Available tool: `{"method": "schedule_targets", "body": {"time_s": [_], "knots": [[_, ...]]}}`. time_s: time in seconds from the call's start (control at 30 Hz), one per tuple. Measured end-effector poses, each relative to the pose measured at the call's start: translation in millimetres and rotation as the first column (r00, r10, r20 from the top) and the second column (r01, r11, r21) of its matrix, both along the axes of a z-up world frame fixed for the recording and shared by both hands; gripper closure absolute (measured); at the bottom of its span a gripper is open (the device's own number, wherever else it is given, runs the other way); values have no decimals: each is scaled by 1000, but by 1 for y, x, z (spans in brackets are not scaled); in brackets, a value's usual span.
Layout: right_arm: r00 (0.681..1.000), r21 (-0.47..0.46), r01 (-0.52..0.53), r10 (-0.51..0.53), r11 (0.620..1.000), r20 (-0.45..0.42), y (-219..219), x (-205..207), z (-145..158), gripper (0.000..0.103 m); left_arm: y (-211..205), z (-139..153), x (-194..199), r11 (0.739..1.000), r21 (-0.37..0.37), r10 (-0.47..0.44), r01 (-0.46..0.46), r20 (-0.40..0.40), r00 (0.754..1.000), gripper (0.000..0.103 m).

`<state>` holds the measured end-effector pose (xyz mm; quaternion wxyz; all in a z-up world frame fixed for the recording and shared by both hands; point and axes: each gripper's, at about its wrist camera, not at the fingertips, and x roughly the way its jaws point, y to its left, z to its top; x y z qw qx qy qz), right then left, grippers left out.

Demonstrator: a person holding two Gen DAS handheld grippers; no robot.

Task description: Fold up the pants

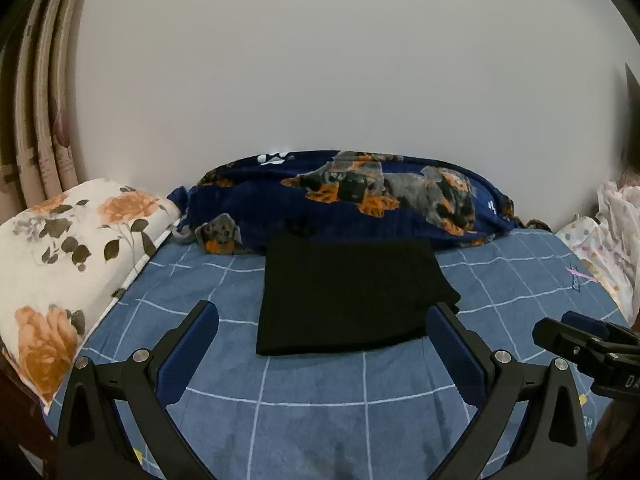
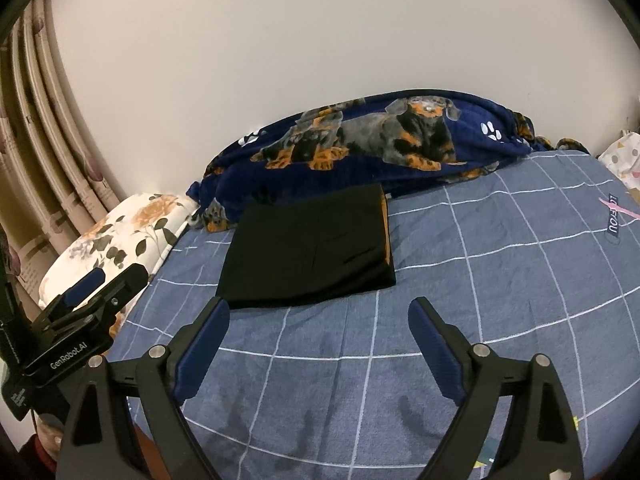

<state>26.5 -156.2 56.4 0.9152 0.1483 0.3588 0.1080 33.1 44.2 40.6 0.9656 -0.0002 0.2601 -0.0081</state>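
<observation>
Both tools [image 1: 324,322] [image 2: 320,316] gape empty over checked blue bedsheet [image 2: 500,280] — folded pants [image 2: 308,256] (black) near white wall [image 1: 340,72].

Blue checked bedsheet [image 1: 320,400], navy dog-print blanket [image 1: 360,192] against wall, floral pillow [image 1: 72,240], curtain [image 1: 36,120]

I count one pair of black pants [image 1: 344,292], folded into one flat stack. I have two grippers, the left [image 1: 324,320] and the right [image 2: 318,320], with two fingers each. One floral pillow [image 1: 68,248], one dog-print blanket [image 1: 360,196] and one checked sheet [image 1: 320,392] make up the bedding.
</observation>
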Motion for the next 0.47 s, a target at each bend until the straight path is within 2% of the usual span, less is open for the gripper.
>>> {"method": "schedule_targets", "body": {"time_s": [0.13, 0.3, 0.47], "knots": [[1000, 2, -2, 2, 1000, -7, 1, 1, -4, 13, 0, -6, 1, 1000, -5, -22, 22, -17, 1000, 0], [1000, 2, -6, 6, 1000, -11, 1, 0, -7, 13, 0, -5, -6, 1000, -2, -3, 3, 38, 999, 0], [1000, 3, -4, 4, 1000, -15, -1, 3, -8, 13, -1, -3, -4, 1000, 1, -17, 17, 29, 999, 0]]}}
